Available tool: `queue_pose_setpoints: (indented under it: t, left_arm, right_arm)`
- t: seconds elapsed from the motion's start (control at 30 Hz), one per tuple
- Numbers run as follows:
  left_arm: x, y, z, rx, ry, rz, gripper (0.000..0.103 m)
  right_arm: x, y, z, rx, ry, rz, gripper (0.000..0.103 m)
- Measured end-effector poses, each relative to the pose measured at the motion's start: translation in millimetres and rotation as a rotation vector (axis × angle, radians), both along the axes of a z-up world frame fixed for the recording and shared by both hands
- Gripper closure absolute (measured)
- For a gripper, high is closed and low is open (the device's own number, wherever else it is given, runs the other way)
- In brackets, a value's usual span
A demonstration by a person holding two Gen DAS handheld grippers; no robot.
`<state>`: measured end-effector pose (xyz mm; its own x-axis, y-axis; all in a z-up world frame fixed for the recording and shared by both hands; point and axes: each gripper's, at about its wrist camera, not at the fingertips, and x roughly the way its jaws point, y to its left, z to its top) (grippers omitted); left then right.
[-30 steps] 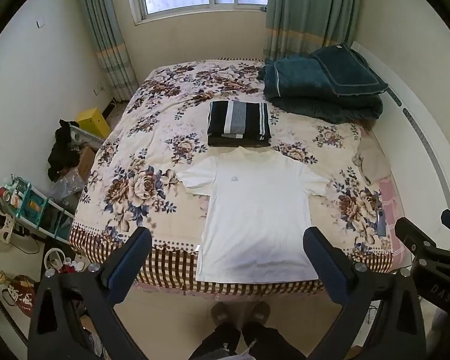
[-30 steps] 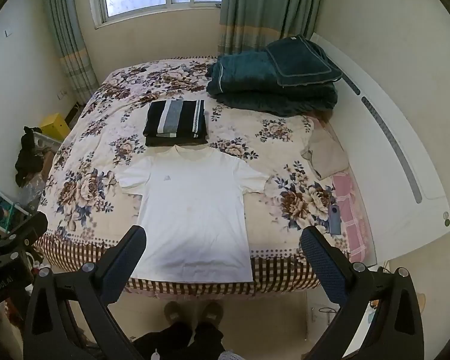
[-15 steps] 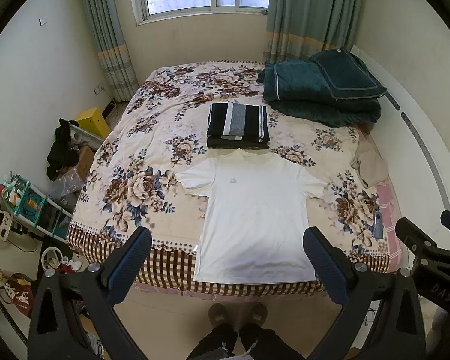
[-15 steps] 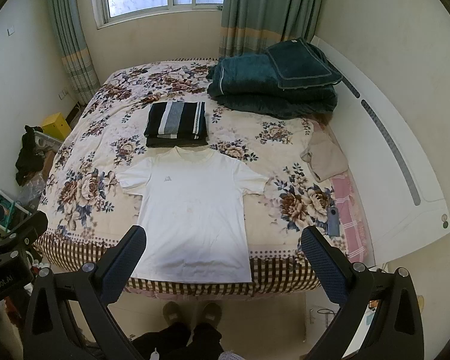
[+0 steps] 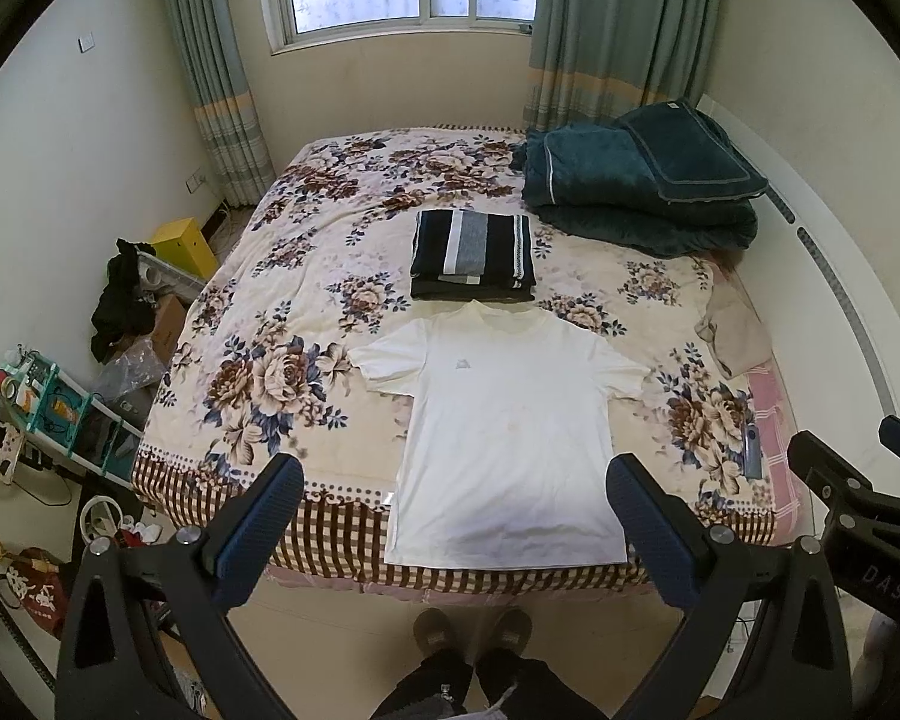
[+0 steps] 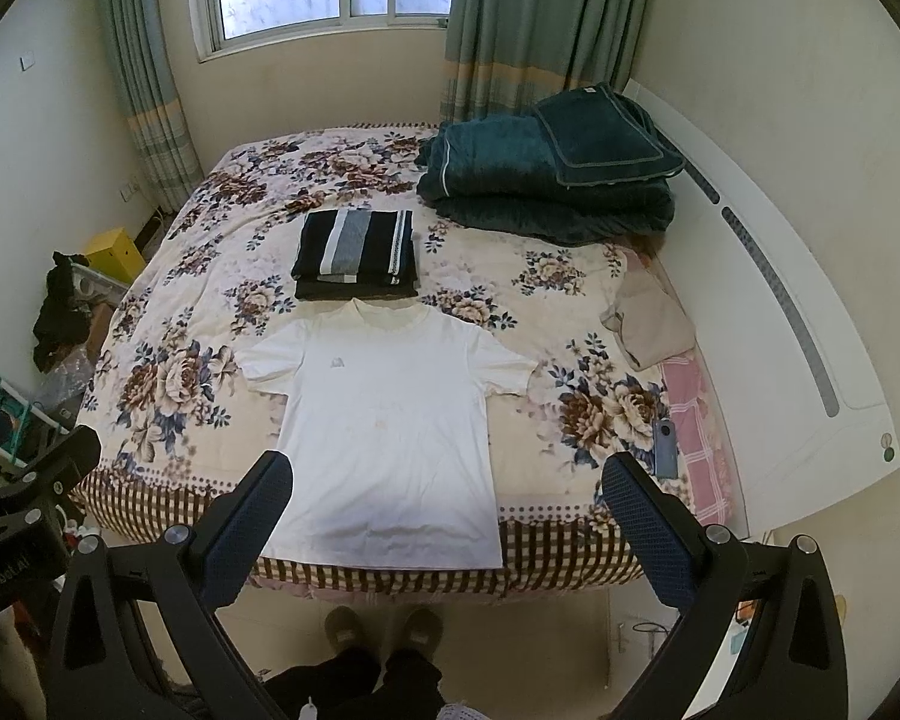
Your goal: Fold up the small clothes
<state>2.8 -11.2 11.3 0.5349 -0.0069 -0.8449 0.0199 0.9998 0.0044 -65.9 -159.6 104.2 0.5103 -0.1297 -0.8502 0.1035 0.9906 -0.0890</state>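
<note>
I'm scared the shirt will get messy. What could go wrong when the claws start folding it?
The white T-shirt hangs a little over the bed's edge, so a tug might slide it to the floor. A claw pinching it could also catch the flowered bedspread underneath. And the collar lies right by the folded striped clothes, so a fold towards them may bump that pile. Both the left claw and right claw are open and above the bed.

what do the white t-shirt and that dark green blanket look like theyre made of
White t-shirt: thin matte knit, probably cotton jersey; it lies flat with soft shallow wrinkles. Dark green blanket: thick plush fleece or velvety pile, judging by its bulky rounded folds and faint sheen; the exact fibre is not discernible.
</note>
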Motion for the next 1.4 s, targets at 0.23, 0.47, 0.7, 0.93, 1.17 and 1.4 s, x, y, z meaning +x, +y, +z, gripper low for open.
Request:
queue_pose_setpoints:
  t: [0.23, 0.47, 0.7, 0.93, 1.17, 1.4]
  left_arm:
    - [2, -10, 11, -0.005, -0.002, 0.002, 0.0]
    - [4, -14, 13, -0.015, -0.004, -0.003, 0.0]
    - [3, -7, 13, -0.02, -0.011, -0.003, 0.0]
    - [1, -7, 12, -0.021, -0.013, 0.0, 0.0]
    - [6, -10, 14, -0.024, -0.018, -0.008, 0.0]
    - [7, -6, 13, -0.029, -0.022, -0.013, 0.0]
  right_arm:
    - [-1, 0, 1, -0.001, -0.003, 0.0, 0.0]
    - [0, 0, 3, -0.005, -0.005, -0.001, 0.0]
    - [0, 0, 1, -0.006, -0.008, 0.0, 0.0]
    - [1, -1, 10, -0.005, -0.009, 0.0, 0.0]
    - [2, -1, 14, -0.003, -0.011, -0.001, 0.0]
    - [2, -1, 12, -0.004, -0.013, 0.0, 0.0]
